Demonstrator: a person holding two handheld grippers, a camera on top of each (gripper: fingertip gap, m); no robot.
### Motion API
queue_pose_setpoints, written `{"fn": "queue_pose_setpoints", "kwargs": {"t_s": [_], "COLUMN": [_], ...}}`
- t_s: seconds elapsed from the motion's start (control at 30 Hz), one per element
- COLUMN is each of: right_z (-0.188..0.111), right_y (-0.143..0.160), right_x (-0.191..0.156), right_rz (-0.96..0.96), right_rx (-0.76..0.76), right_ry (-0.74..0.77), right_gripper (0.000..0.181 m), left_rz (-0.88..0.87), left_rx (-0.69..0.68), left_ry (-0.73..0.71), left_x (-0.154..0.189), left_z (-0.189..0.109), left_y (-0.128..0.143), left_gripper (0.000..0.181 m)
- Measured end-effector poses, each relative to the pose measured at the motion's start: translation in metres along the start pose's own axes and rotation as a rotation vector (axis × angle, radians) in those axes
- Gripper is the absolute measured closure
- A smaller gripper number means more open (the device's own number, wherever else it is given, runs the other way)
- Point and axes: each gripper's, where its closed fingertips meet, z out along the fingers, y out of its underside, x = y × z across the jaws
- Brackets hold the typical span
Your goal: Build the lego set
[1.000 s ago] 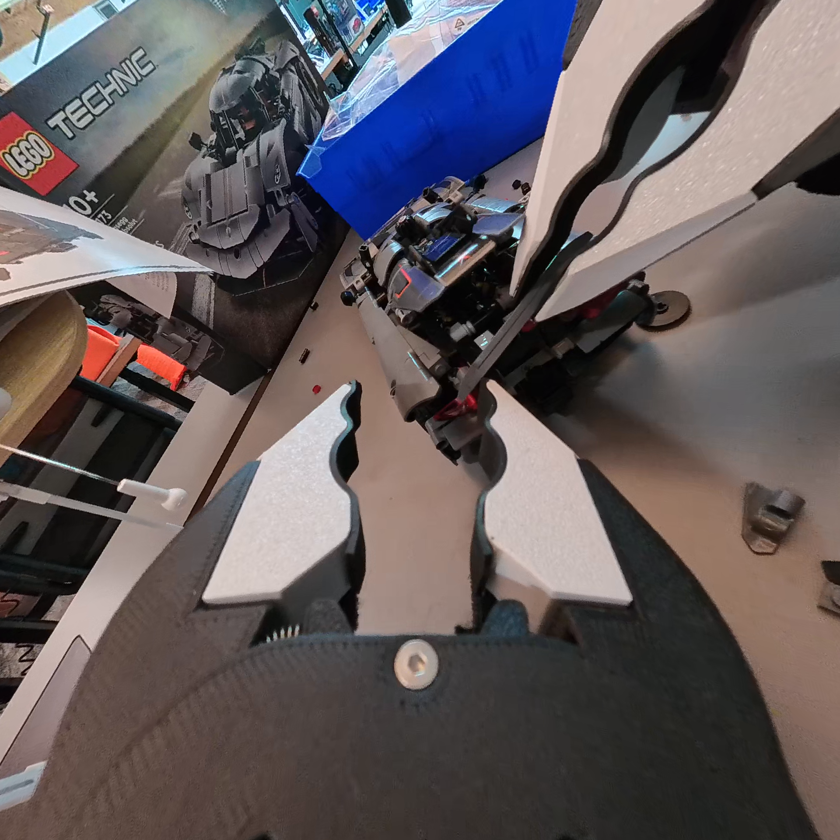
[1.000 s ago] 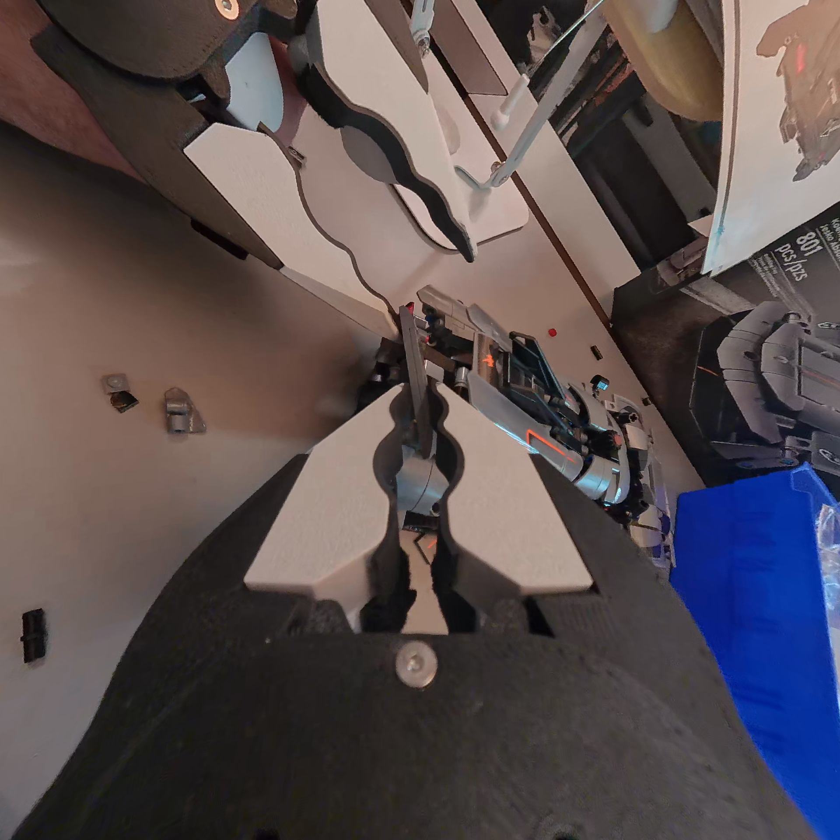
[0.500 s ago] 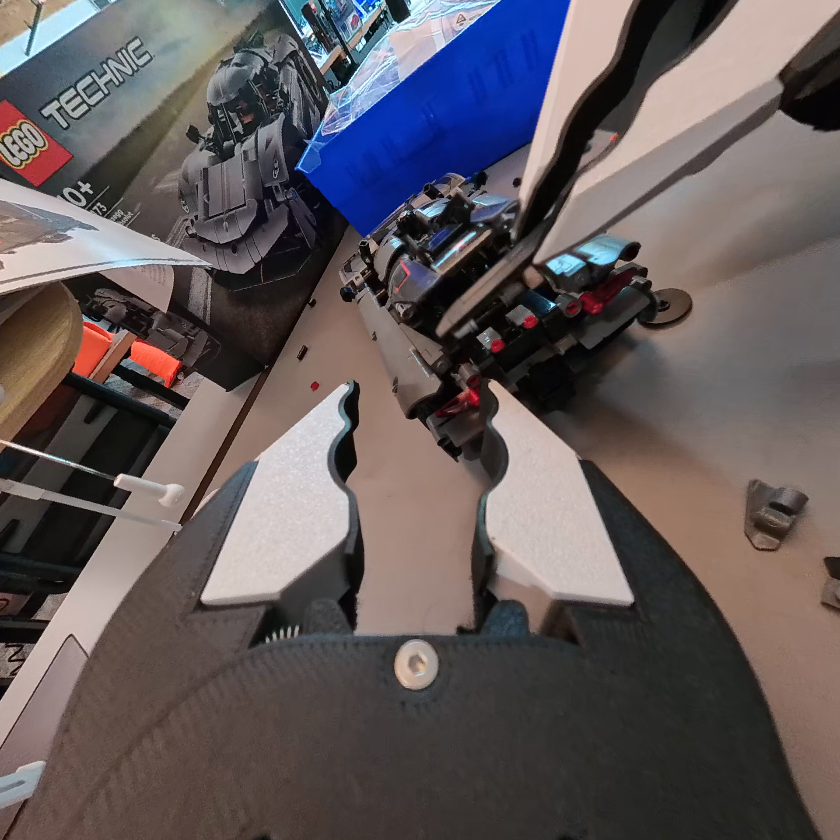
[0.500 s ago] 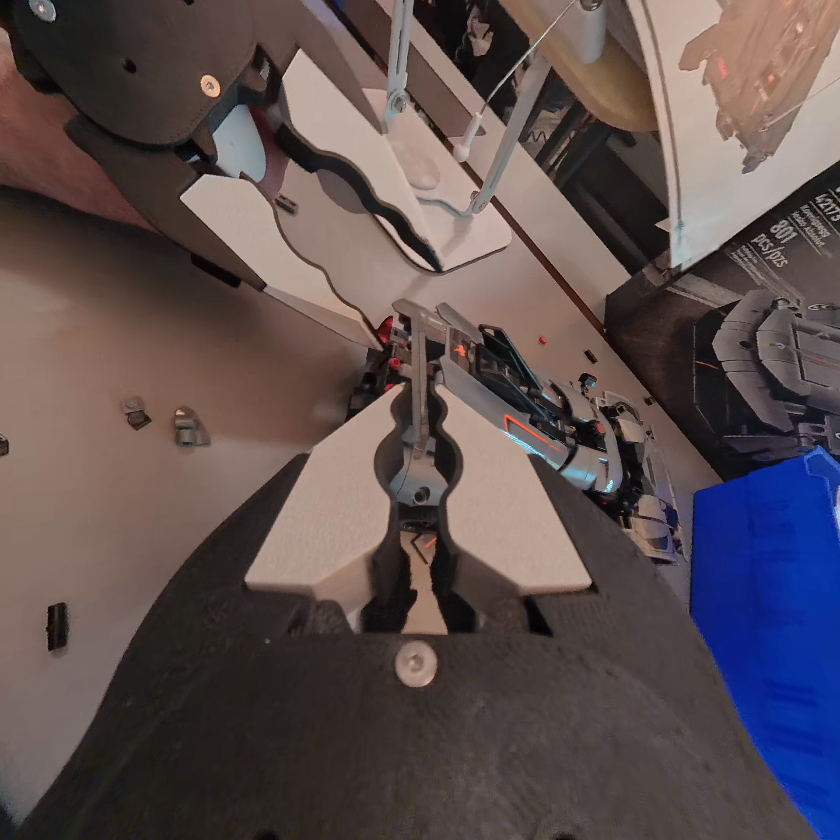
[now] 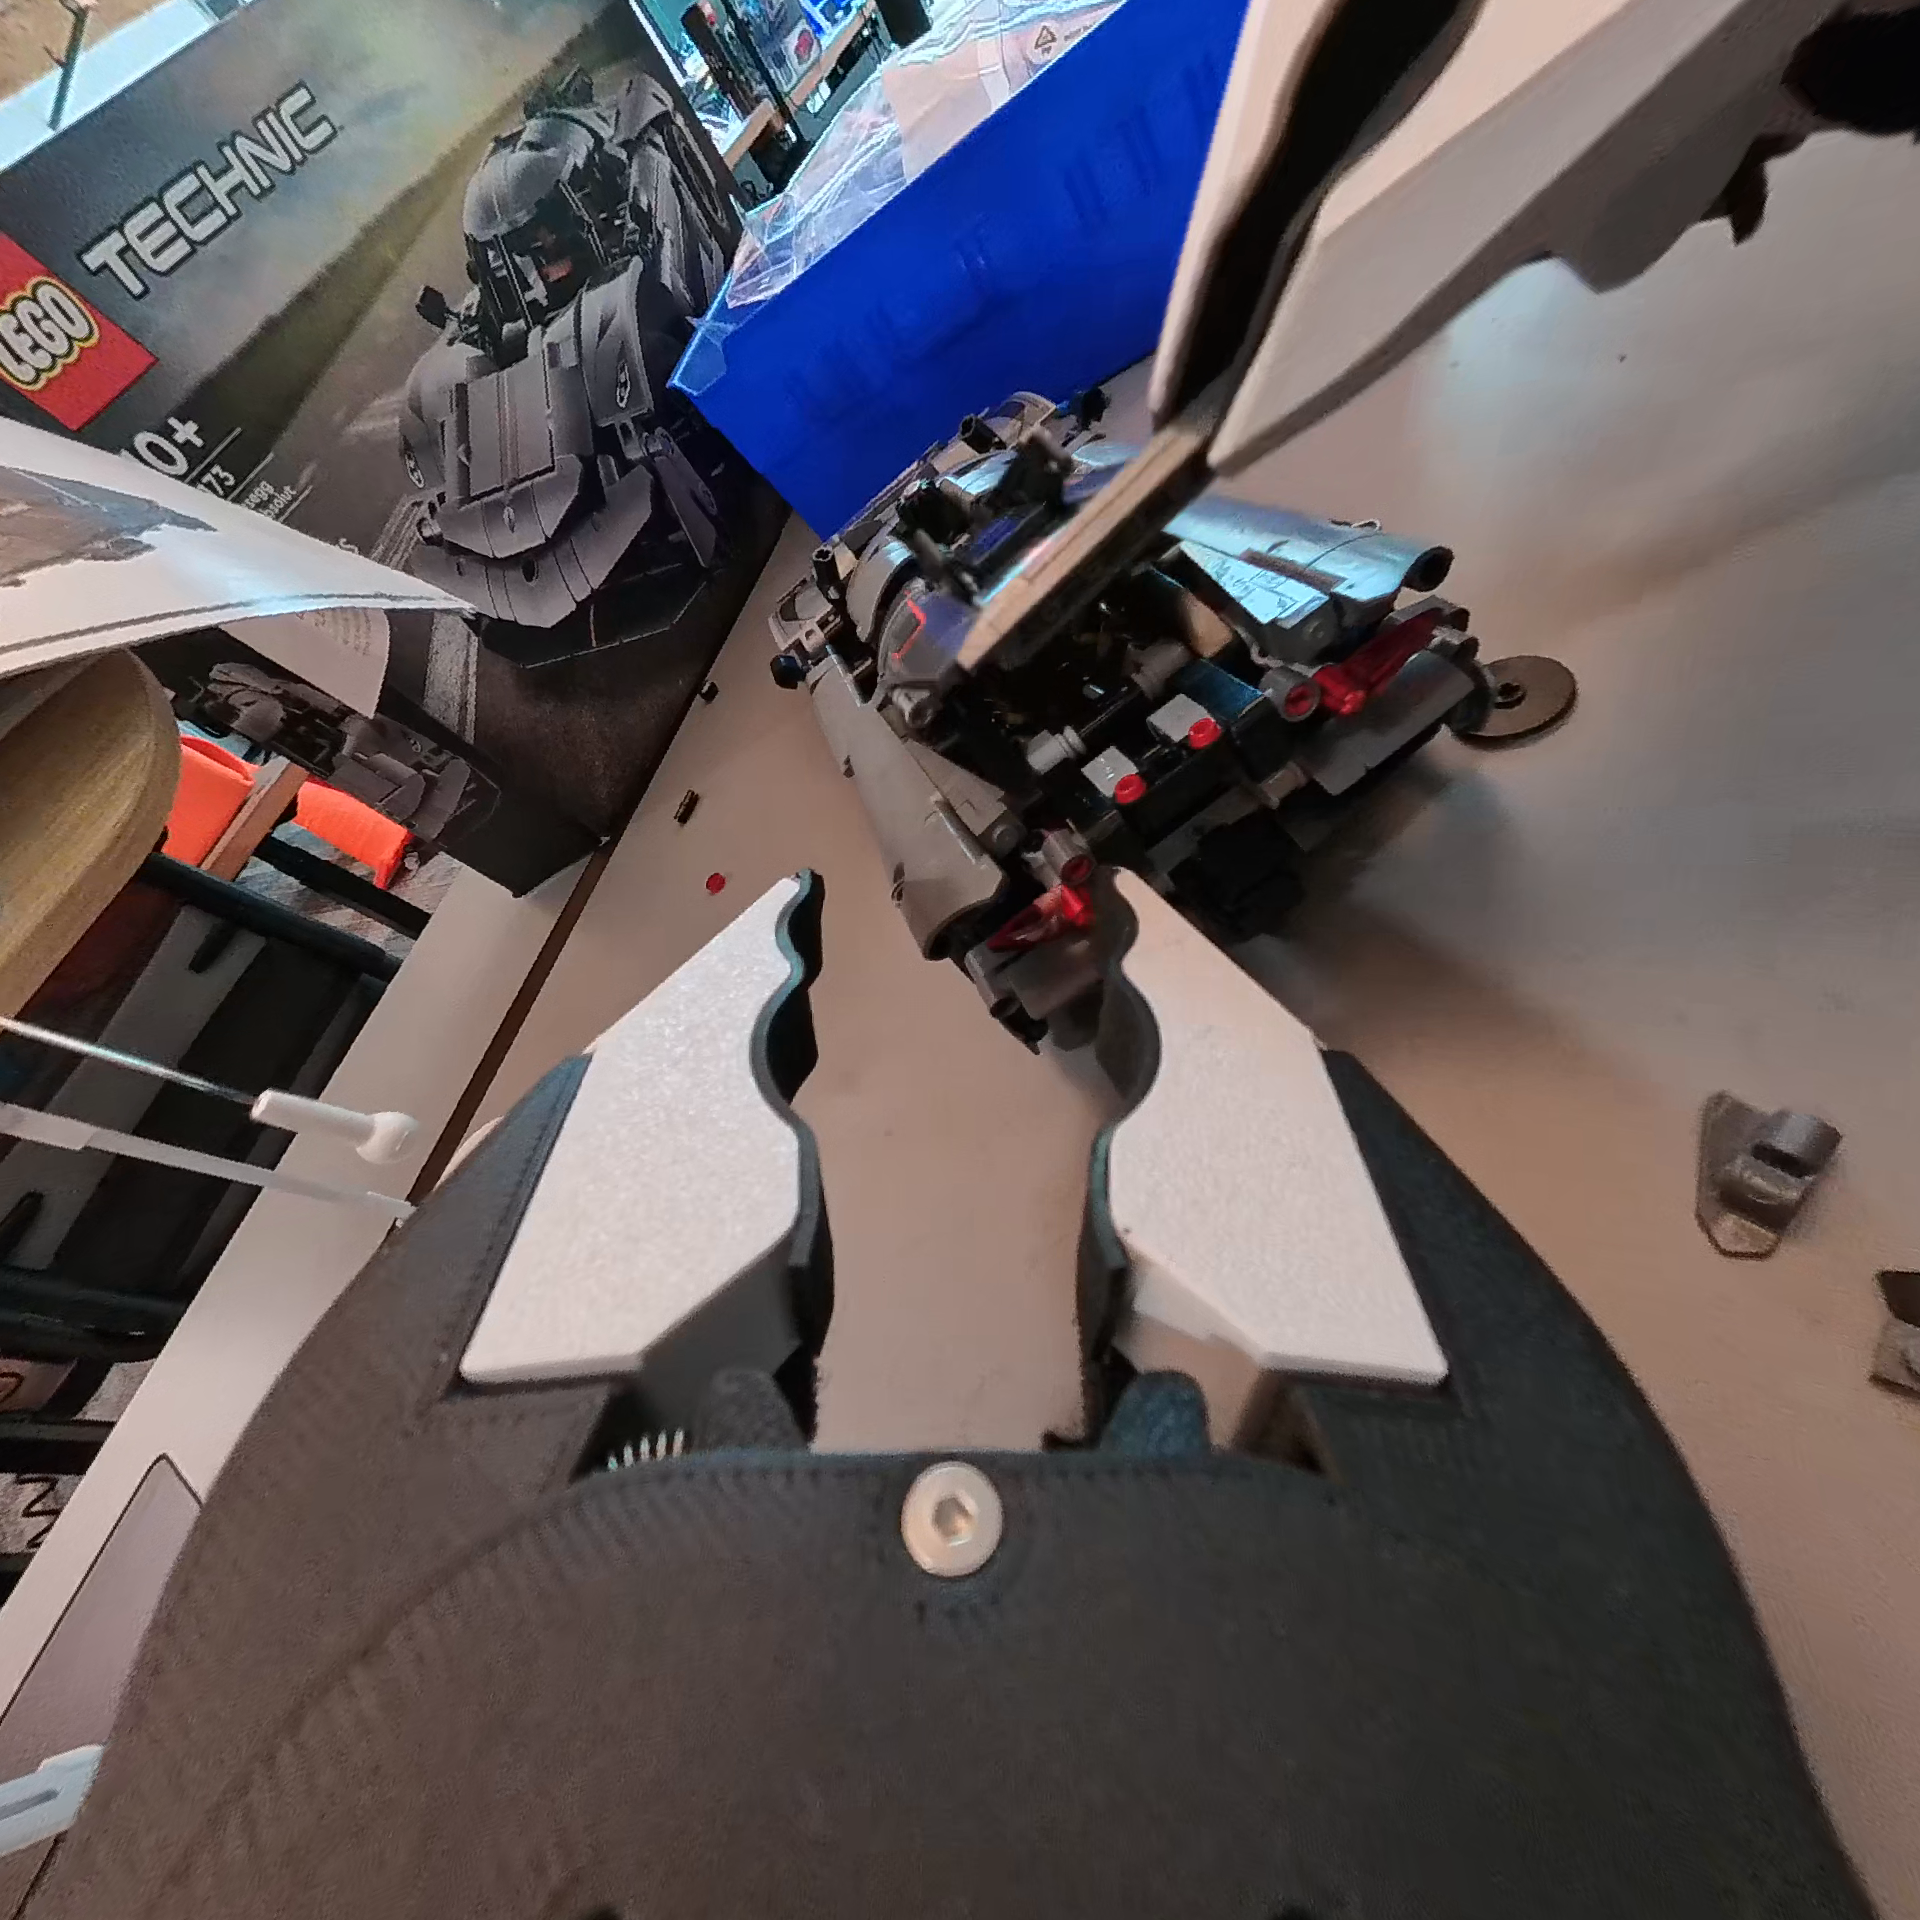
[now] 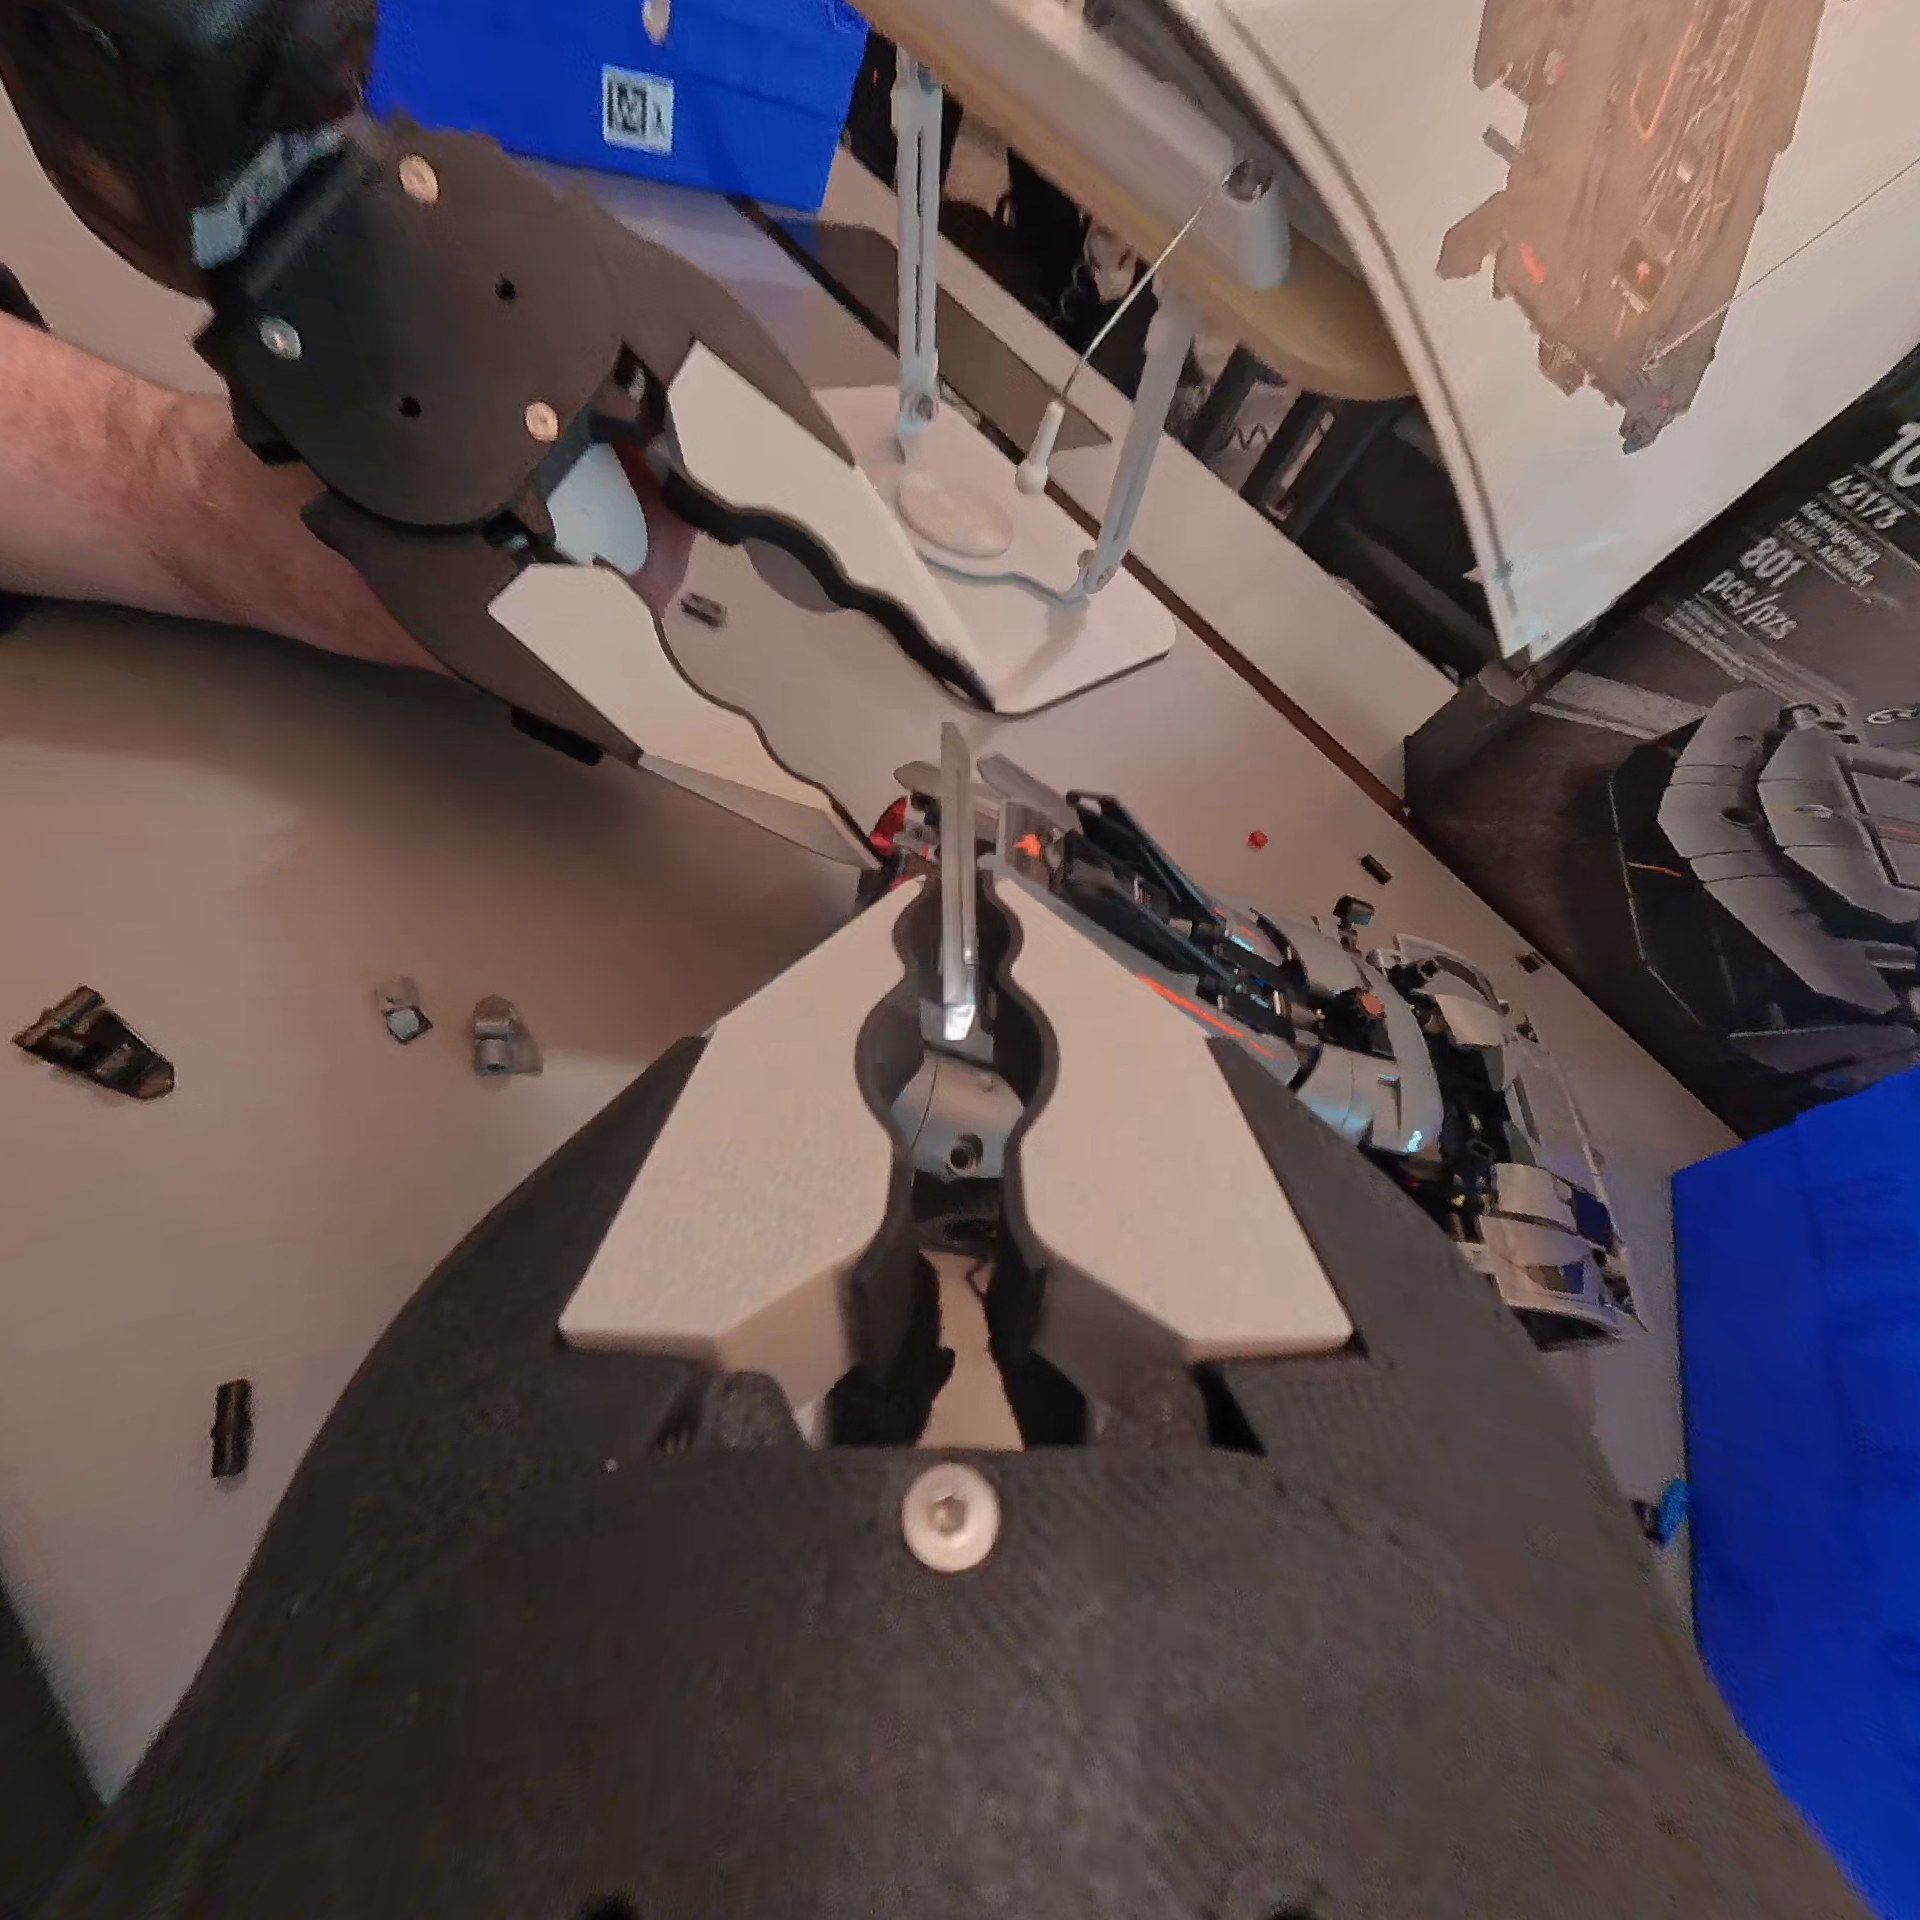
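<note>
Lego car (image 5: 1091, 707) stays down; right claw (image 6: 958, 894) has lifted, clamping grey panel (image 6: 956, 914); left claw (image 5: 966, 935) stays apart.

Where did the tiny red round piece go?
In the left wrist view the tiny red round piece lies loose on the table, left of the car model and just past the left hand-held gripper, near the set's box.

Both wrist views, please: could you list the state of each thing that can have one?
Left gripper: open, empty, right finger at the car's rear.
Right gripper: shut on grey panel, held above the car.
Car: part-built, resting on the table.
Bin: open, clear bags inside.
Booklet: open on its stand.
Loose grey piece: lying unattached on the table.
</note>
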Motion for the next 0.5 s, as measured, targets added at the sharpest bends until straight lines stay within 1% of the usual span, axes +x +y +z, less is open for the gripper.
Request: {"fn": "queue_pose_setpoints", "kwargs": {"t_s": [0.1, 0.5], "right_z": [-0.004, -0.008], "right_y": [-0.005, -0.002], "right_x": [0.004, 0.020], "right_rz": [0.027, 0.097], "right_rx": [0.040, 0.056], "right_ry": [0.005, 0.043], "right_gripper": [0.177, 0.177], "left_rz": [0.007, 0.002], "left_rx": [-0.003, -0.003], "left_ry": [0.000, 0.001], "left_x": [0.001, 0.001], "left_z": [0.000, 0.000], "left_y": [0.000, 0.000], "left_gripper": [0.131, 0.131]}}
